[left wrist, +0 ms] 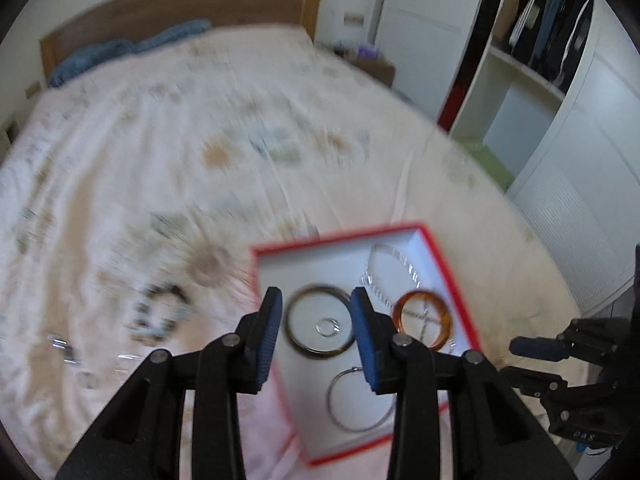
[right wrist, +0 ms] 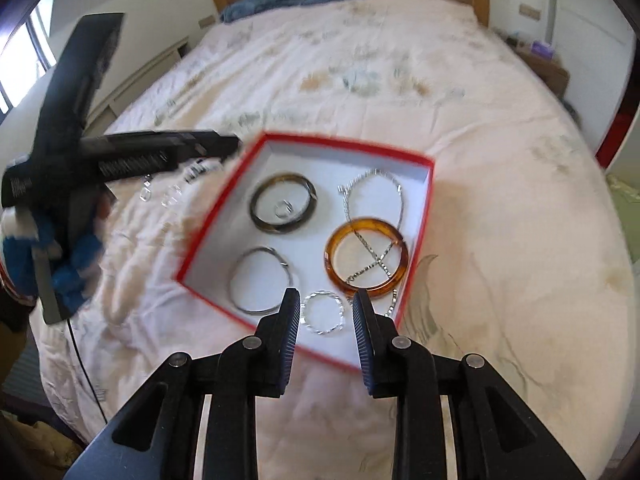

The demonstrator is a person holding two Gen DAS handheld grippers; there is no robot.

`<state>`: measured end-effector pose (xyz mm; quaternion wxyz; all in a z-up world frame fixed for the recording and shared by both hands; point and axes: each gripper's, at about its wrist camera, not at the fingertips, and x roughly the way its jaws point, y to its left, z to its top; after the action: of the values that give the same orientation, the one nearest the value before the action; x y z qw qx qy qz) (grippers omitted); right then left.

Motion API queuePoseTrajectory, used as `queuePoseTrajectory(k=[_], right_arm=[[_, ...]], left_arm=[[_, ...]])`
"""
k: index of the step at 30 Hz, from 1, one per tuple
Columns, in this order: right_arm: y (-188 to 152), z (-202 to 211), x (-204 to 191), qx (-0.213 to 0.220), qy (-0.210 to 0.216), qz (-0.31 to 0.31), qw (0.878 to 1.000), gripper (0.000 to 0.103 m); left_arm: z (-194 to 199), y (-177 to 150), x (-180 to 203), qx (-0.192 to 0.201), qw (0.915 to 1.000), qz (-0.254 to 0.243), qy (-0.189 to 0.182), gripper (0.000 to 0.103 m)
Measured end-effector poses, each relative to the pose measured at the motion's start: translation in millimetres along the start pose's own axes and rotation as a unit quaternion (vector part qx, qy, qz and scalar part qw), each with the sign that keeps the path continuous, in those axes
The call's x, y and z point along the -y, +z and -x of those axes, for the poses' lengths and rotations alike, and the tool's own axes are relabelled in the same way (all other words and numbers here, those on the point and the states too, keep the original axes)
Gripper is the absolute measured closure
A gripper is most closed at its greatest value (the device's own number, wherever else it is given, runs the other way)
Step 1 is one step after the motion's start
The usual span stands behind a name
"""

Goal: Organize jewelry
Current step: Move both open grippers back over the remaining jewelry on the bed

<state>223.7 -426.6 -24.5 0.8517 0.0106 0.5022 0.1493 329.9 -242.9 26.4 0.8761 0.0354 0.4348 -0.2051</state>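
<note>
My box point(right wrist: 420, 216) is red-rimmed with a white floor, and inside it sit an amber bangle point(right wrist: 366, 255), a dark mottled bangle point(right wrist: 283, 202) and silver chains point(right wrist: 372, 184) (all glinting), on a cream bedspread point(right wrist: 400, 92) with faded tan-and-grey flowers.

Both grippers' jaws apart, empty.

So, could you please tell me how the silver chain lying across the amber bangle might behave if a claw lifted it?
The silver chain looks made of fine links, so it would probably hang limp. It crosses inside the amber bangle, so it may snag and drag it within the red box. It likely weighs little.
</note>
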Motion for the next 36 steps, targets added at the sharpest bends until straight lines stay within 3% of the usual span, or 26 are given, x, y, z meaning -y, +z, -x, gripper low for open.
queuePoseTrajectory(k=[6,13,19,23,27,36], right_arm=[[-4.0,87.1,-47.8,0.07,-0.002,0.016,0.997,0.075],[-10.8,144.1,-121.8,0.132,0.016,0.047,0.99,0.074],[-19.8,175.1,-184.0,0.163,0.034,0.074,0.983,0.074],[-21.7,178.0,-213.5,0.171,0.045,0.087,0.98,0.07],[-21.2,170.8,-229.7,0.169,0.051,0.096,0.98,0.07],[-0.4,92.4,-232.5,0.132,0.061,0.088,0.985,0.07]], left_arm=[[129.5,7.4,-30.4,0.063,0.9975,-0.005,0.03,0.069],[269.1,-36.7,-76.3,0.115,0.9882,-0.006,0.101,0.069],[339.5,-83.4,-114.9,0.134,0.9817,0.019,0.134,0.069],[352.3,-109.4,-133.4,0.139,0.9795,0.035,0.141,0.069],[341.1,-126.5,-151.4,0.137,0.9779,0.054,0.148,0.069],[239.6,-157.4,-196.4,0.082,0.9795,0.106,0.15,0.069]])
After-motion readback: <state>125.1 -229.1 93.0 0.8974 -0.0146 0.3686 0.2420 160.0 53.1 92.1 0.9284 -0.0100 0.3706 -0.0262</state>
